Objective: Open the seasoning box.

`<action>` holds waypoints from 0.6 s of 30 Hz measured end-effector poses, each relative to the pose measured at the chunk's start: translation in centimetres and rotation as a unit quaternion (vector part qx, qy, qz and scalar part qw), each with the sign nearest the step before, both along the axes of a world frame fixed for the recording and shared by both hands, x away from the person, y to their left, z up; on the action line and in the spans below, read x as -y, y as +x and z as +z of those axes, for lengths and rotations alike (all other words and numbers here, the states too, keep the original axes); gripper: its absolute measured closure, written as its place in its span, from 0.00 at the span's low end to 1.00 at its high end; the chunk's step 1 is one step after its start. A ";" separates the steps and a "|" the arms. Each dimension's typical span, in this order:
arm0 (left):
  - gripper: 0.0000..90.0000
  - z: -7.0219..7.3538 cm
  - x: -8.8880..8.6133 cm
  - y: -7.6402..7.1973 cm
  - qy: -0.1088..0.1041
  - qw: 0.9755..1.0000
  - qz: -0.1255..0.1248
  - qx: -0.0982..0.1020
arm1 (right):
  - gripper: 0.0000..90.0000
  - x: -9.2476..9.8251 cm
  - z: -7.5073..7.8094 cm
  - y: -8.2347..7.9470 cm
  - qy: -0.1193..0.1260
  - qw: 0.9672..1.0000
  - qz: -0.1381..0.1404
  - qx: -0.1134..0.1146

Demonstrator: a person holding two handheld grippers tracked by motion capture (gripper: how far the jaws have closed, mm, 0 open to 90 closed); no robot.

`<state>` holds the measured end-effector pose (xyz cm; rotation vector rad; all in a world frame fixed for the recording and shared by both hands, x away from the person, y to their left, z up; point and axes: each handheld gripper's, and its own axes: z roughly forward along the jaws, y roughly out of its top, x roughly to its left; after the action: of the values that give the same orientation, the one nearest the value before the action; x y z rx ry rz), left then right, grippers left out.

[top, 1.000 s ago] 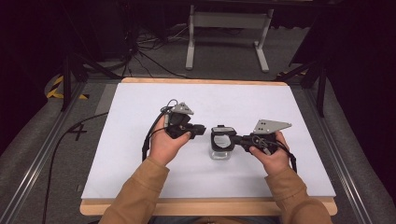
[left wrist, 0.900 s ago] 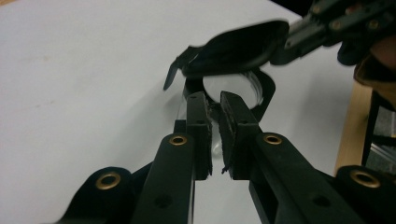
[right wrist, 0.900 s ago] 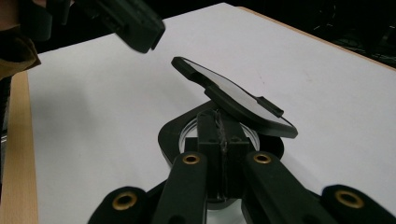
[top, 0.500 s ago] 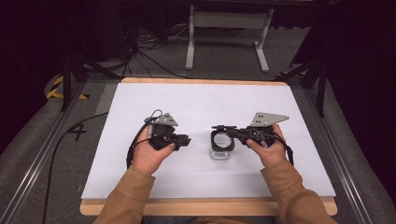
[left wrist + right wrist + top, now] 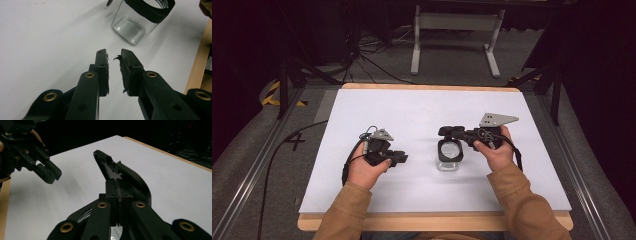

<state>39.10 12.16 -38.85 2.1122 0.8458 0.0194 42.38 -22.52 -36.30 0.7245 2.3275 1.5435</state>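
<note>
Glass jar with a black collar stands upright on the white table, directly under the tips of the right gripper. That gripper is clamped tight on the jar's black lid, which tilts up from the rim. Off to the jar's other side, well apart from it, the left gripper points toward it; its jaws have just been opening and stand slightly parted with nothing between them.
</note>
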 end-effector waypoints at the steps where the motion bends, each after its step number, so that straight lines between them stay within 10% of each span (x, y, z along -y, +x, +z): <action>1: 0.84 0.0 0.0 0.0 0.000 1.000 0.000 0.000 | 1.00 -0.1 -0.1 0.2 -0.001 1.000 0.000 -0.002; 18: 0.84 -0.2 0.0 0.0 0.004 1.000 -0.002 -0.006 | 1.00 -0.3 -1.8 1.4 -0.009 0.999 -0.028 -0.023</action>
<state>39.09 12.17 -39.09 2.1235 0.8513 0.0078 43.73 -22.19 -38.05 0.8207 2.3302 1.4957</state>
